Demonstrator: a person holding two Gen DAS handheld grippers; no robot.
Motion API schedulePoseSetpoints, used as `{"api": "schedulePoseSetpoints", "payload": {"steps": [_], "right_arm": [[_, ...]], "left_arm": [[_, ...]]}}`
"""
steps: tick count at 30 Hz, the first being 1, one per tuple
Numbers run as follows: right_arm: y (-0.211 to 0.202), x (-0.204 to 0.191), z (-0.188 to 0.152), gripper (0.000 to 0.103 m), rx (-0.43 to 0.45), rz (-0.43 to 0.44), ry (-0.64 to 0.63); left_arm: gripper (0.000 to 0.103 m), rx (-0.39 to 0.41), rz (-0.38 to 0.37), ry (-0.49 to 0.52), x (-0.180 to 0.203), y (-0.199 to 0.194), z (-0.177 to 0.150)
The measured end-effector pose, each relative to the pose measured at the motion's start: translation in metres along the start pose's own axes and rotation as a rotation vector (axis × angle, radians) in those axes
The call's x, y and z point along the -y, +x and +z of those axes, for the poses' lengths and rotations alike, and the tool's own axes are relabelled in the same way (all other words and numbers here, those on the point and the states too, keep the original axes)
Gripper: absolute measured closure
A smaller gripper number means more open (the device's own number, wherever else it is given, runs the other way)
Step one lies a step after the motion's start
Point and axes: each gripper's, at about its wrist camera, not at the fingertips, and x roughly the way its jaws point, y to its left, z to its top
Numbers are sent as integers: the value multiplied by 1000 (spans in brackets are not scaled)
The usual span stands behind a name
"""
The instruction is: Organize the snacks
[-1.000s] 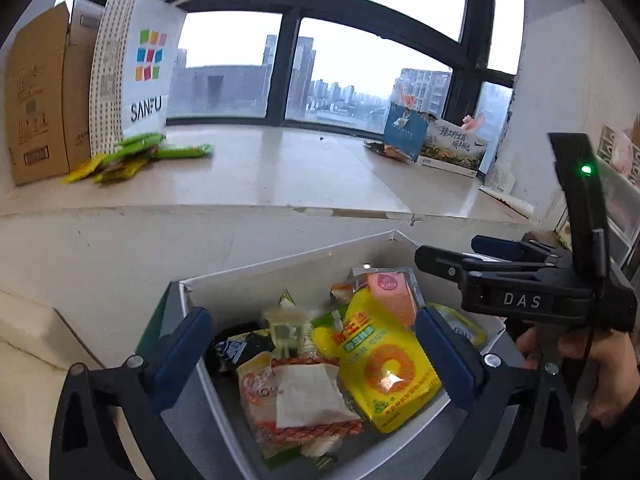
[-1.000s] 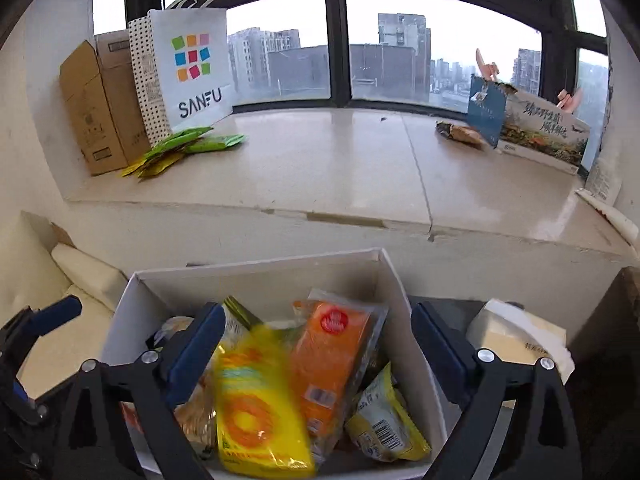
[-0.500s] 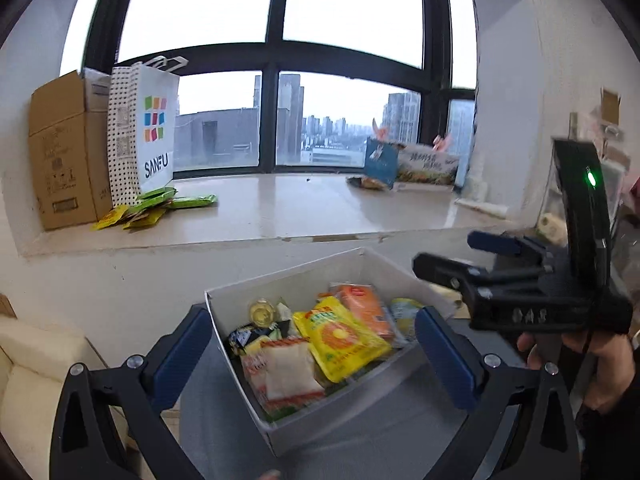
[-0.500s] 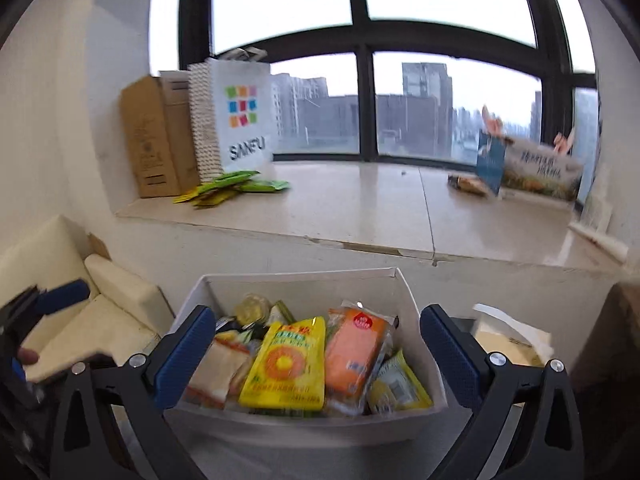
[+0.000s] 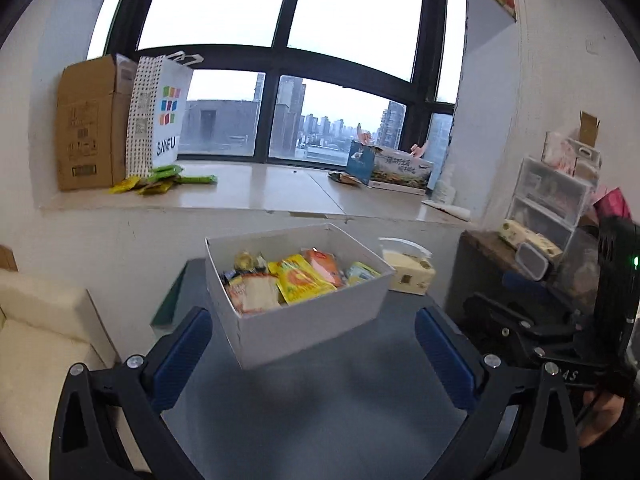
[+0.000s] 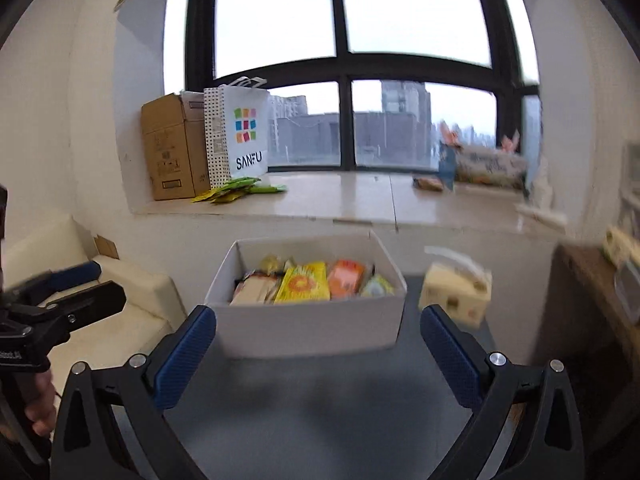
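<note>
Snacks (image 5: 296,282) fill a white box (image 5: 304,328) standing on the grey desk (image 5: 320,412), below the window sill (image 5: 256,194). Inside the box, a yellow packet (image 6: 304,288) lies at the centre, an orange packet (image 6: 346,282) just beside it. Green packets (image 6: 240,191) lie loose on the sill, well apart from the box. Left claw (image 5: 312,354) and right claw (image 6: 318,350) both stand spread wide, holding nothing, on the near side of the box. Risk, as judged: the packets overlap, so a claw closing on one may drag its neighbour out or crush the contents.
</note>
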Motion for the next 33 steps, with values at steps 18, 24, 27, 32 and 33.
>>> {"api": "schedulePoseSetpoints", "payload": {"steps": [18, 24, 27, 32, 33], "right_arm": [[-46, 4, -30, 0, -73, 41, 51], [-44, 7, -33, 0, -95, 26, 61], [-45, 6, -34, 0, -101, 26, 53], [-44, 5, -34, 0, -106, 21, 49], [-44, 5, -34, 0, -107, 20, 48]], "left_arm": [[0, -83, 38, 67, 35, -19, -26], [0, -84, 35, 69, 36, -19, -25], [0, -83, 24, 66, 36, -19, -25], [0, -86, 30, 63, 35, -19, -25], [0, -84, 26, 63, 35, -19, -25]]}}
